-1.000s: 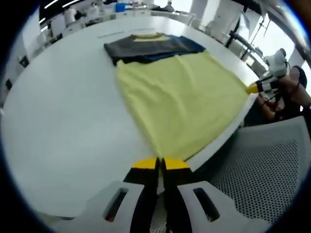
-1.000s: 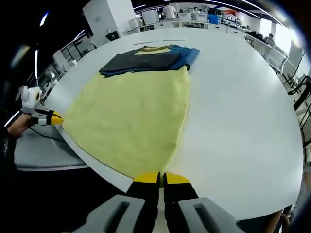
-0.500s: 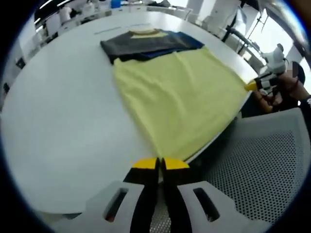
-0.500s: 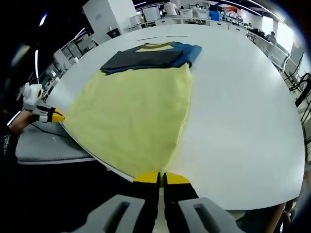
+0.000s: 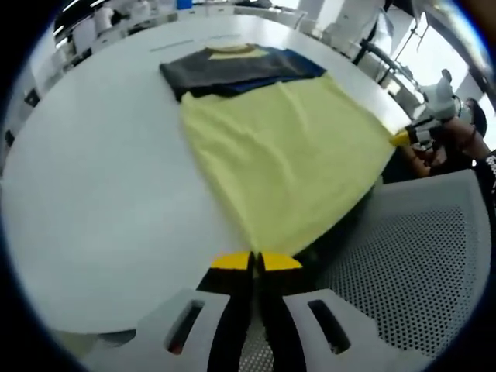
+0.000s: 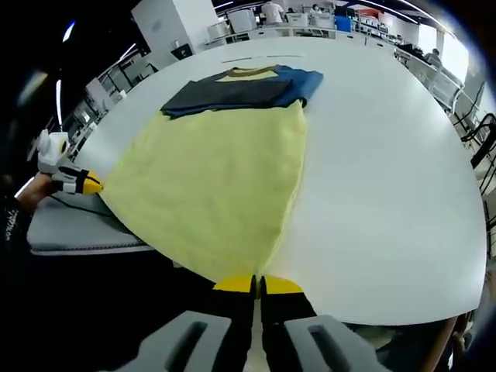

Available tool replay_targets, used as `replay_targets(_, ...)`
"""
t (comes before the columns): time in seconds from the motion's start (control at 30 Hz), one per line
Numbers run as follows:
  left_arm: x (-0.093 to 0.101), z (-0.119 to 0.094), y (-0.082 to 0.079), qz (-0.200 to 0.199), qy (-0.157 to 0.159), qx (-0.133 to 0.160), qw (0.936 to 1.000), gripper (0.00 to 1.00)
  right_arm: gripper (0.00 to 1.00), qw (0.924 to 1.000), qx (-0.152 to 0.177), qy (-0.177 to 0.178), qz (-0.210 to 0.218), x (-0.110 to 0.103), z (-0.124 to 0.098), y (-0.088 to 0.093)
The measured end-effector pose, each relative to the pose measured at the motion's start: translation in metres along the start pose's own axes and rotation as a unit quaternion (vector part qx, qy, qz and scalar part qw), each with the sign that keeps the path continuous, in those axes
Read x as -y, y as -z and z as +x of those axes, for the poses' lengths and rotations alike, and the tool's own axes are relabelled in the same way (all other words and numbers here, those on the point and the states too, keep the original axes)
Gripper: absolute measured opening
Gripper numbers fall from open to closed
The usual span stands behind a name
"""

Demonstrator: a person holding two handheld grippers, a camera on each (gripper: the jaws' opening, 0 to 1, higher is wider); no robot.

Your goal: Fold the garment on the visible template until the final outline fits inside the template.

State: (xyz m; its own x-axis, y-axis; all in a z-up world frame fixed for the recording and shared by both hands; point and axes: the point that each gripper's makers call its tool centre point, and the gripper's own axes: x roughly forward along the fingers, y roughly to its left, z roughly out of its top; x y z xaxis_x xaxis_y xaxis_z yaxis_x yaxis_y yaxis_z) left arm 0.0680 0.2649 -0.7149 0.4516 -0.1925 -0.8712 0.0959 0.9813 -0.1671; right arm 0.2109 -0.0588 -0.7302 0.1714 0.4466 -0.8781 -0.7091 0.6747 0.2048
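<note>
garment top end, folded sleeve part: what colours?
The garment has a pale yellow body; its far end is dark grey and blue with a yellow collar. Clearest in the right gripper view.

surface: white table (image 5: pixel 93 194) | on it: yellow garment (image 5: pixel 287 163), hem overhanging edge

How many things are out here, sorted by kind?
Garment, yellow body with dark and blue top: 1
Hand-held tools, left tool and right tool, each pinching a hem corner: 2
White table: 1
Grey mesh chair: 1
Total: 5
</note>
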Motion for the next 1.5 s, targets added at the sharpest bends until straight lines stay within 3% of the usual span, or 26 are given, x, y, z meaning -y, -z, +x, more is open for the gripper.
replay_targets(0.5,0.001,-0.032,-0.033,-0.006,0.006,0.034,0.9994,0.00,0.00,0.9982,0.024,0.017,-0.052,-0.002,-0.033,-0.033)
replay_targets(0.97,-0.009,-0.061,-0.083,-0.002,0.005,0.084,0.9965,0.00,0.00,0.9914,0.079,0.038,-0.097,0.000,-0.065,-0.087)
replay_targets(1.5,-0.021,-0.076,-0.123,-0.010,-0.011,0.132,0.9912,0.00,0.00,0.9864,0.119,0.031,-0.109,-0.001,-0.081,-0.136)
